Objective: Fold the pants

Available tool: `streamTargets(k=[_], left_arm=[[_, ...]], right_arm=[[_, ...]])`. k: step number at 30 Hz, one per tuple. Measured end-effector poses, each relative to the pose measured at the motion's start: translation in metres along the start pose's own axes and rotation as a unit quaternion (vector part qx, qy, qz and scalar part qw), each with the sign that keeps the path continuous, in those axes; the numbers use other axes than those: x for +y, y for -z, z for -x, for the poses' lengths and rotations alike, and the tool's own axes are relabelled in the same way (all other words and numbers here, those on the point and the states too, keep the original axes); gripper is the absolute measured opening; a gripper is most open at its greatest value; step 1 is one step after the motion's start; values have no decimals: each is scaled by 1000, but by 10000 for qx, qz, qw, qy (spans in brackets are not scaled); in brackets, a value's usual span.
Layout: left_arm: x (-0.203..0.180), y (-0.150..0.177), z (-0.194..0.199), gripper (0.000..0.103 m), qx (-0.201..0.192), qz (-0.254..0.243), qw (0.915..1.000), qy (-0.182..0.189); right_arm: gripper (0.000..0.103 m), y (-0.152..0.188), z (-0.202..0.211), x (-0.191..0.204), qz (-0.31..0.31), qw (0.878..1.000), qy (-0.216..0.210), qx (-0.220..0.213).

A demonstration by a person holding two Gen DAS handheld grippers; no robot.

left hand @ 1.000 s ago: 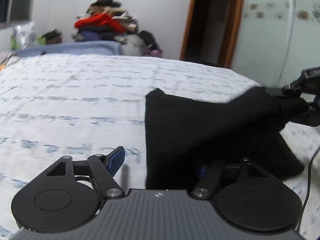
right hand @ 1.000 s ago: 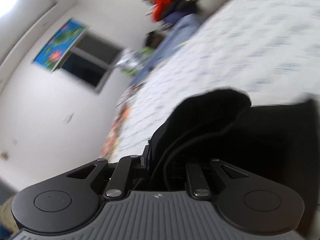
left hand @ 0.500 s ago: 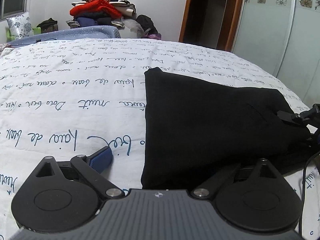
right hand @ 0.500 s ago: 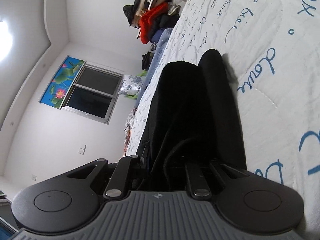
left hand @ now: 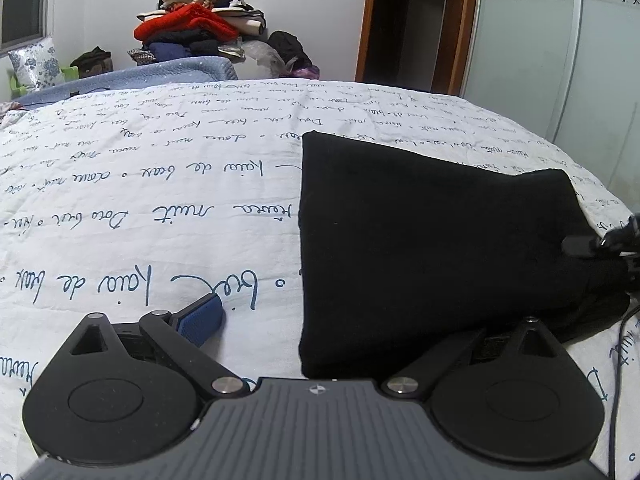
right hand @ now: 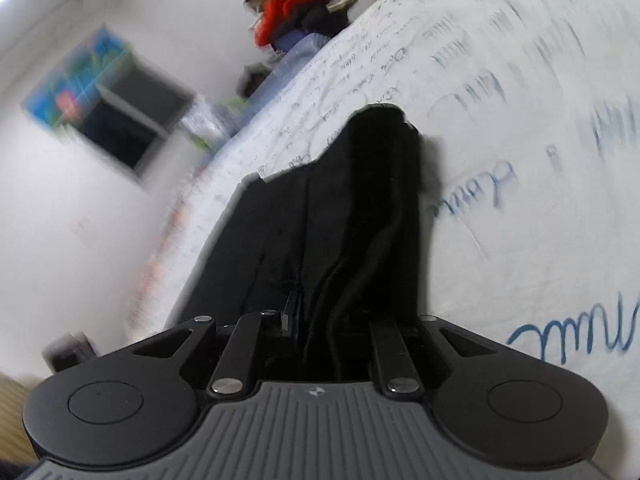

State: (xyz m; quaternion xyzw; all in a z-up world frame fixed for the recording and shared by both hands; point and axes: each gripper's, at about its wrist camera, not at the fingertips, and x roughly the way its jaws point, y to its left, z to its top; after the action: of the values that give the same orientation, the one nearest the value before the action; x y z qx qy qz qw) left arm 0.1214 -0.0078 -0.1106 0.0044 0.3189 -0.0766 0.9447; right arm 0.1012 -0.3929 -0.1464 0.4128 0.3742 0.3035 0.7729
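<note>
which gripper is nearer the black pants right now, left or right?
Right. The right gripper is shut on the black pants' edge; the left gripper sits open at their near edge, gripping nothing.

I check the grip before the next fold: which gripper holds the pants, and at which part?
The right gripper clamps the black pants at a bunched edge; the left gripper holds nothing.

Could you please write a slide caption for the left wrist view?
Open left gripper at the near edge of folded black pants on a script-printed bedspread; right gripper pinches their far side.
</note>
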Motion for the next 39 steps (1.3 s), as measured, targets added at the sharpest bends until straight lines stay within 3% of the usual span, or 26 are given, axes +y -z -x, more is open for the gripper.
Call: streamTargets(k=[4, 6, 7, 9, 14, 17, 19, 20, 21, 29, 31, 32, 34, 36, 39], left_arm=[[-13, 0, 8, 81, -121, -375, 9990, -224], [-22, -1, 14, 60, -159, -674, 9974, -222], [-26, -2, 15, 55, -111, -768, 9968, -167], [-28, -4, 15, 54, -34, -822, 9964, -185], [-5, -12, 13, 58, 277, -275, 9992, -55], [0, -5, 13, 57, 216, -141, 9997, -21], [2, -3, 16, 45, 150, 24, 9999, 44], [3, -3, 20, 27, 143, 149, 9996, 175], [3, -2, 23, 26, 139, 253, 9994, 189], [0, 6, 27, 27, 53, 228, 9997, 71], [2, 15, 24, 30, -154, 206, 9997, 61], [0, 14, 27, 33, -200, 159, 9997, 32], [1, 14, 40, 49, -323, 207, 9992, 76], [11, 16, 56, 72, -431, 369, 9983, 145], [28, 12, 84, 73, -662, 463, 9964, 272]], right_arm=[[12, 4, -6, 8, 279, 9994, 216, -21], [12, 3, -6, 6, 191, 9997, 154, -11], [12, 0, -7, 8, 186, 9997, 150, -11], [12, 0, -7, 9, 200, 9997, 154, -12], [12, -2, -3, 9, 196, 9997, 125, 8], [12, -1, 0, 6, 195, 9998, 100, 30], [12, -2, 0, 5, 169, 9998, 77, 37], [12, -2, 0, 5, 166, 9998, 72, 41], [12, -2, 0, 5, 172, 9998, 70, 48], [12, -2, 0, 4, 125, 9999, 31, 70], [12, -3, 1, 3, 95, 9999, 1, 77], [12, -3, 1, 2, 81, 9999, -14, 78], [12, -4, 2, 0, 37, 10000, -52, 72], [12, -4, 3, -2, -17, 9999, -109, 61], [13, -5, 4, -4, -64, 9998, -172, 43]])
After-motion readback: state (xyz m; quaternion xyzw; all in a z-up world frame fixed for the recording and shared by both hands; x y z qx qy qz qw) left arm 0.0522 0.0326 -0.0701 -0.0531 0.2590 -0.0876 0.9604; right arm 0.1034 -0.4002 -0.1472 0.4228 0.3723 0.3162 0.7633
